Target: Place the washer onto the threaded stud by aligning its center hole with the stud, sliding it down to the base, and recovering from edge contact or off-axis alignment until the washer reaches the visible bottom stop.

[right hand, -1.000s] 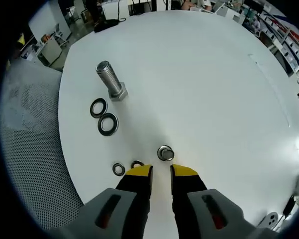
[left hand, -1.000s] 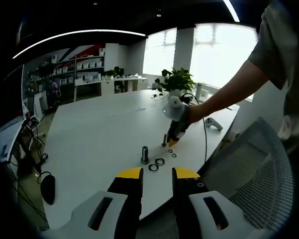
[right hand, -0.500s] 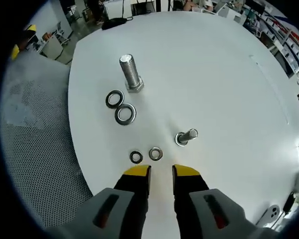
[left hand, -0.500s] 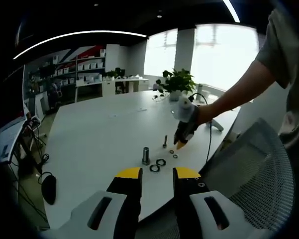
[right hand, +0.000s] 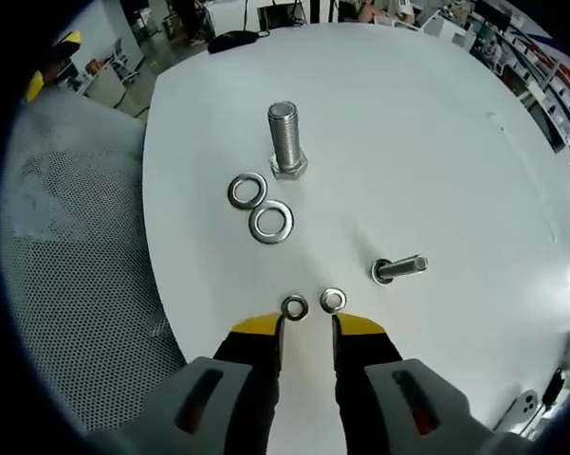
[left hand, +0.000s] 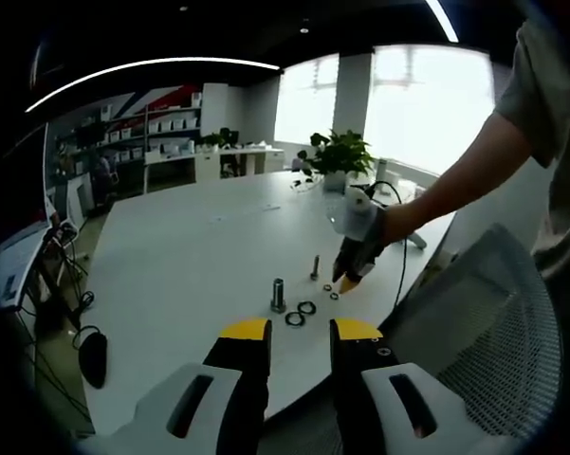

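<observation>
Near the table edge, both tongs gape empty, small washers just ahead.

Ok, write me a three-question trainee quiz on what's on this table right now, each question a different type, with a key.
1. True or false: a washer already sits on the large bolt.
2. Multiple choice: the two small washers lie
A. just beyond the right gripper fingers
B. stacked on the small bolt
C. on the mesh chair
3. Fill in: the two large washers lie flat on the white table beside the base of the ______ bolt.

Key: 1 false; 2 A; 3 large.
</observation>
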`<state>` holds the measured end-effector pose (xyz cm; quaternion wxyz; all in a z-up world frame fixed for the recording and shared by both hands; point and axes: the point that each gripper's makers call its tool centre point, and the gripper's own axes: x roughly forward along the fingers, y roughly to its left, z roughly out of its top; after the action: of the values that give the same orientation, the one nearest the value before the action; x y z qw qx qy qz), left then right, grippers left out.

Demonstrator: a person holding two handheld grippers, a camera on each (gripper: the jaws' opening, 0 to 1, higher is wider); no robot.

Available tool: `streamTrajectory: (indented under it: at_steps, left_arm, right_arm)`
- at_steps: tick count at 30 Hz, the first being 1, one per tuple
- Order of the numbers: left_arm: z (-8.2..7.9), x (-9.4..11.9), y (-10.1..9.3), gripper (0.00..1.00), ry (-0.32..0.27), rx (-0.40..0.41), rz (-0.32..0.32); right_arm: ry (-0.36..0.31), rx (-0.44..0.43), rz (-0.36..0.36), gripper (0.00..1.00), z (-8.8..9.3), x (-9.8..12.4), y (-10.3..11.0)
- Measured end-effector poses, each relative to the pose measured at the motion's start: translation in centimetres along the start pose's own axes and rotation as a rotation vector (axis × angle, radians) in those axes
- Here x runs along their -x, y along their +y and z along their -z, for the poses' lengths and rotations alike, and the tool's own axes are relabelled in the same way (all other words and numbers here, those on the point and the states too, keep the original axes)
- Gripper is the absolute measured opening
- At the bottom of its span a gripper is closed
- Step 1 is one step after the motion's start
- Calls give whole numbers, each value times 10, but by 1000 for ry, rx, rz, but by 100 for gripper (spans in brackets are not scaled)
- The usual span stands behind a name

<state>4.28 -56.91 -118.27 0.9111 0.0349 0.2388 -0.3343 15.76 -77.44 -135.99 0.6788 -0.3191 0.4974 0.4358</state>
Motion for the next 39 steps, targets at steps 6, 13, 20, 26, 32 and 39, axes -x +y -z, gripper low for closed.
streamTrajectory:
  at_steps: [6,13,20,26,32,39]
  left_arm:
    - [-1,1,0,22,-4,-2,1]
    - [-1,1,-1,22,-4,-5,5]
    - [-3,2,0,22,-17,-3,1]
    - [-4,2,0,22,-20,-8,5]
    - [-4,2,-1,22,-15,-6,3]
    - [-4,2,0,22,-18,-5,4]
  right_arm:
    - [-19,-36,10,24,1,0,-4]
    - [-17,-47,20,24,7,-3,-7]
    - [-31,-68,15,25,0,-7,-6]
    - [-28,-60,9,26,-5,-13,0]
    - [-39,-52,15,26,-10,-13,1]
    - [-61,-89,27,26,-11,-12,-3]
